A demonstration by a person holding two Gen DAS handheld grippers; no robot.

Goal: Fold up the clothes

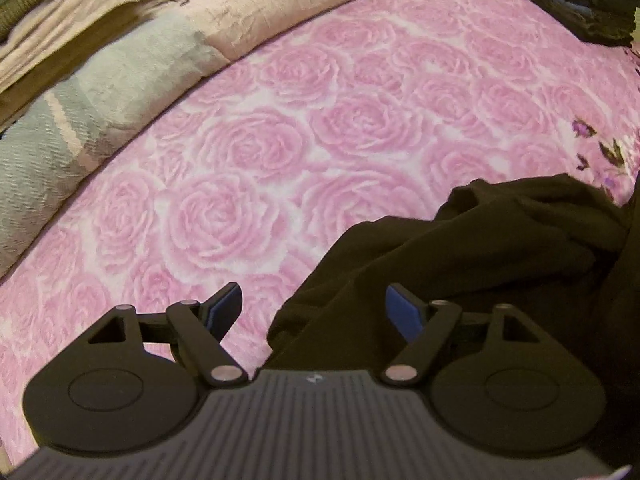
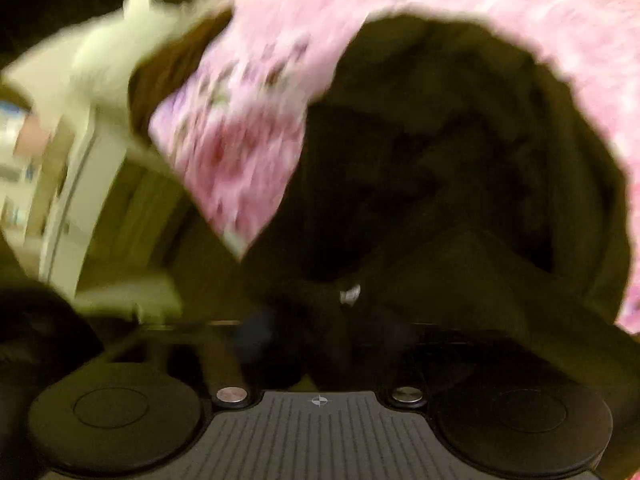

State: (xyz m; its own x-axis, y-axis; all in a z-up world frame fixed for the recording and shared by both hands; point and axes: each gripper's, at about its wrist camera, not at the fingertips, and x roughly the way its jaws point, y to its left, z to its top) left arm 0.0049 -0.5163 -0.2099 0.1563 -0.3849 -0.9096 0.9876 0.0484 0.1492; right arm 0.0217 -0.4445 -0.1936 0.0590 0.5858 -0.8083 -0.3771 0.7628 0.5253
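— Left wrist view: left gripper [image 1: 316, 312] spread, empty; garment [image 1: 460, 248] lies crumpled on the bedspread [image 1: 280, 140], ahead-right.
— And the right gripper [image 2: 320, 332]?
— Blurred; state unclear, garment directly beneath it, so nearer.

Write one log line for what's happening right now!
left gripper: open, empty | dark garment: crumpled on pink bedspread | right gripper: blurred, over garment

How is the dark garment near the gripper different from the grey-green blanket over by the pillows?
The dark garment is plain blackish and lies crumpled in loose folds; the grey-green blanket is pale, with a woven stripe, and lies as a smooth roll. The garment reaches in between the open left gripper fingers; the blanket lies far off. Both rest on the pink rose bedspread.
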